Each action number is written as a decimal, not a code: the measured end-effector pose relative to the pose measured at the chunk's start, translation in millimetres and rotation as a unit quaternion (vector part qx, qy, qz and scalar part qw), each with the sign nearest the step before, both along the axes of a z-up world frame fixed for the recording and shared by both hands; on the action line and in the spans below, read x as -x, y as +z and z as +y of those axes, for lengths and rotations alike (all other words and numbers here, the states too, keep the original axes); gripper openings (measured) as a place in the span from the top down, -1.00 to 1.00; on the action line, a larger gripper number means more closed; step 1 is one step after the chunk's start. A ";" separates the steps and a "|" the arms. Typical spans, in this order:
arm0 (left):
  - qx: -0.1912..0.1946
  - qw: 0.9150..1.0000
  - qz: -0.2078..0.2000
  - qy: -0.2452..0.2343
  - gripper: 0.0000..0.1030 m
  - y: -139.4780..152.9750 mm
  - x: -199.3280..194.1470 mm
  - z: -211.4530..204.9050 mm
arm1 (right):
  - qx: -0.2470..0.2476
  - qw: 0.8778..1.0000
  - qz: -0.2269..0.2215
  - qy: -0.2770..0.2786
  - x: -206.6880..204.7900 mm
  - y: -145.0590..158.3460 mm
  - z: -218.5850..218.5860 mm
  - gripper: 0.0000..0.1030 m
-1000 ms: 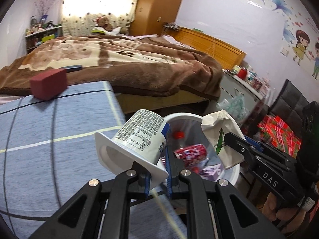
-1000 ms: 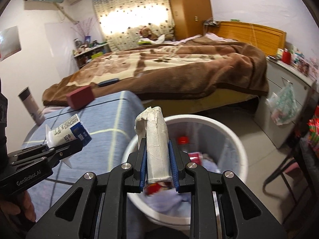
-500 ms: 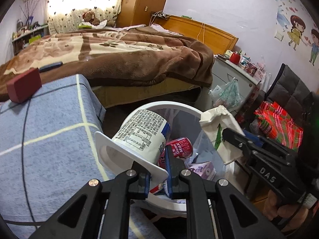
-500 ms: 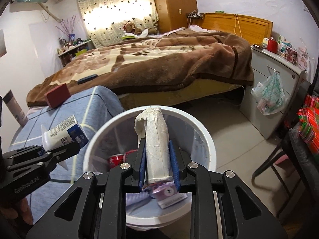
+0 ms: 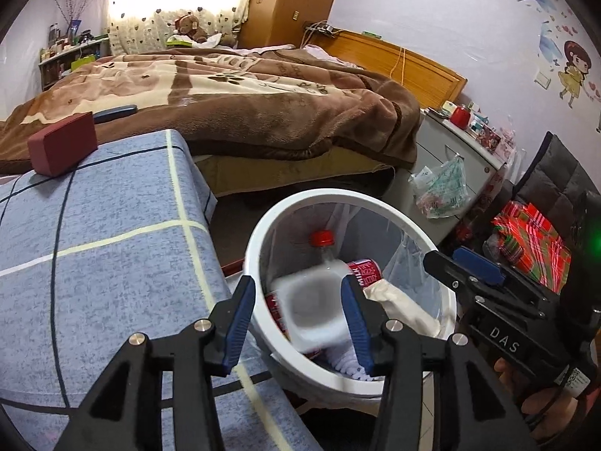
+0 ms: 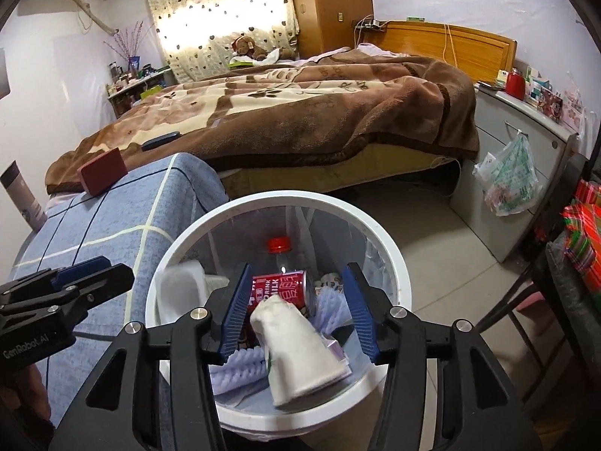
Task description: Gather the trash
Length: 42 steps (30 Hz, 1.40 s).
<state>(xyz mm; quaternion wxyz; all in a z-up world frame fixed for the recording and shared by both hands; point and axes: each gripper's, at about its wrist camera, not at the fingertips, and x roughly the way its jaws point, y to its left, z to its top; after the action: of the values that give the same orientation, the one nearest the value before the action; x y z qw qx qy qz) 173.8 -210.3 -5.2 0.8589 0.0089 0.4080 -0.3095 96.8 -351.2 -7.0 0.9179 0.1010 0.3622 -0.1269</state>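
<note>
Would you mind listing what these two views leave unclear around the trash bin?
- White plastic cup: motion-blurred in the left wrist view, label unreadable.
- Bin bottom: right wrist view, covered by the crumpled paper and red can.
- Clear bottle: body hidden behind the can.

White cup (image 5: 313,306), paper wad (image 6: 296,349) inside bin (image 6: 390,259)

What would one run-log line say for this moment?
left gripper: jaws opening, yogurt cup dropping free | right gripper: jaws opening, paper cup released | target: trash bin | inside: red can
</note>
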 end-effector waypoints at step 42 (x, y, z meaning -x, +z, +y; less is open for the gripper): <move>-0.079 0.966 -0.122 0.216 -0.34 6.4 114.8 121.6 | 0.030 0.992 -0.063 0.102 50.7 8.8 93.3 -0.01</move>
<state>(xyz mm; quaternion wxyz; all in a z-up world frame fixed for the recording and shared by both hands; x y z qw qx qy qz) 59.0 -88.8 1.3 0.9452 0.0260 0.3155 -0.0803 46.1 -257.9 1.8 0.9497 0.0437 0.3078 -0.0370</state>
